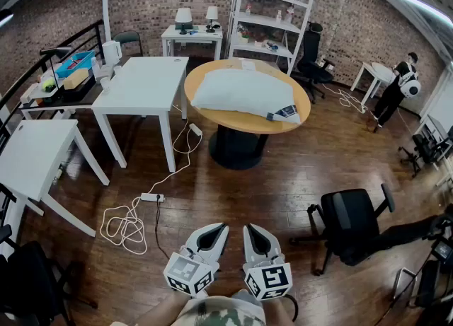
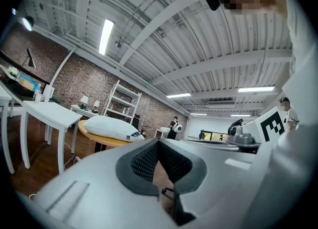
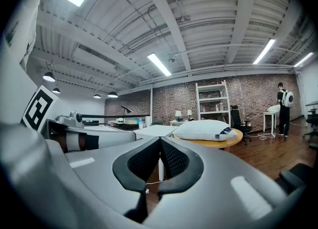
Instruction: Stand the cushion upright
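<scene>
Much of the wooden floor (image 1: pixel 233 190) is separating the person from the round surface (image 1: pixel 212 70) where the cushion (image 1: pixel 244 92) is lying flat, well out of reach, so the walk across is carrying the first risk: a black chair (image 1: pixel 350 222) is standing to the right and a white cable (image 1: pixel 127 225) is lying coiled on the boards to the left, and either could be catching a foot or a gripper. At the surface the danger is shifting to the edge: the cushion's near right corner is sitting close to the rim, so a careless shove from the far side could be sliding it off onto the floor. Being soft and plump, it is probably going to be sagging or flopping back down when tipped onto one side, unless both grippers are steadying it. The left gripper (image 1: pixel 221 229) and right gripper (image 1: pixel 250 230) are hovering side by side, low and near the person's body, each with its fingers (image 2: pixel 144 163) pressed together on nothing; arriving like that, they would only be prodding the cushion, not pinching it.

The cushion is looking large, white and rectangular, puffed in the middle, and it is covering much of the surface top. A small dark label (image 1: pixel 284 112) is showing at its near right corner
</scene>
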A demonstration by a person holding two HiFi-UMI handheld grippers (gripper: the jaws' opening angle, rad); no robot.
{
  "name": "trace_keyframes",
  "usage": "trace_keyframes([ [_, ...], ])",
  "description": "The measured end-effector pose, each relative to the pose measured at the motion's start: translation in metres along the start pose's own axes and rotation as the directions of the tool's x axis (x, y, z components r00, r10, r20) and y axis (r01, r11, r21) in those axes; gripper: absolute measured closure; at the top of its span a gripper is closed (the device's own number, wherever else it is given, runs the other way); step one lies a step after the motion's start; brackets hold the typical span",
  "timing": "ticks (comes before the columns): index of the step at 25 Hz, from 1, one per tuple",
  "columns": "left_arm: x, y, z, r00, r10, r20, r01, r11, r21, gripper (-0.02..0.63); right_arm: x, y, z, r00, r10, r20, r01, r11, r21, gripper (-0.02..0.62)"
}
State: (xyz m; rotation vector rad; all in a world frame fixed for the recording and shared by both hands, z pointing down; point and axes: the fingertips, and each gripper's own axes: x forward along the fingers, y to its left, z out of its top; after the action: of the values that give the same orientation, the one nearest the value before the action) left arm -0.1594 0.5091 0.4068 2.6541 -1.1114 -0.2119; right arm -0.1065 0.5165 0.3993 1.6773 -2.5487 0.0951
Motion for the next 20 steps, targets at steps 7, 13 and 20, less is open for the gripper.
trace_keyframes([
  [7, 0.003, 0.007, -0.003, 1.0, -0.022, -0.015, 0.022, 0.999, -0.025, 0.606, 0.01, 0.0, -0.006, 1.0, -0.009, -0.009, 0.009, 1.0, -0.006, 0.595],
  [13, 0.023, 0.013, -0.001, 0.999, -0.026, -0.019, 0.026, 1.0, -0.018, 0.606, 0.029, -0.013, -0.004, 1.0, 0.006, 0.008, -0.006, 1.0, -0.004, 0.595],
  [20, 0.076, 0.032, 0.003, 1.0, -0.008, -0.028, 0.009, 0.999, 0.042, 0.606, 0.072, -0.048, 0.002, 0.998, 0.044, 0.037, -0.044, 0.999, -0.002, 0.595],
])
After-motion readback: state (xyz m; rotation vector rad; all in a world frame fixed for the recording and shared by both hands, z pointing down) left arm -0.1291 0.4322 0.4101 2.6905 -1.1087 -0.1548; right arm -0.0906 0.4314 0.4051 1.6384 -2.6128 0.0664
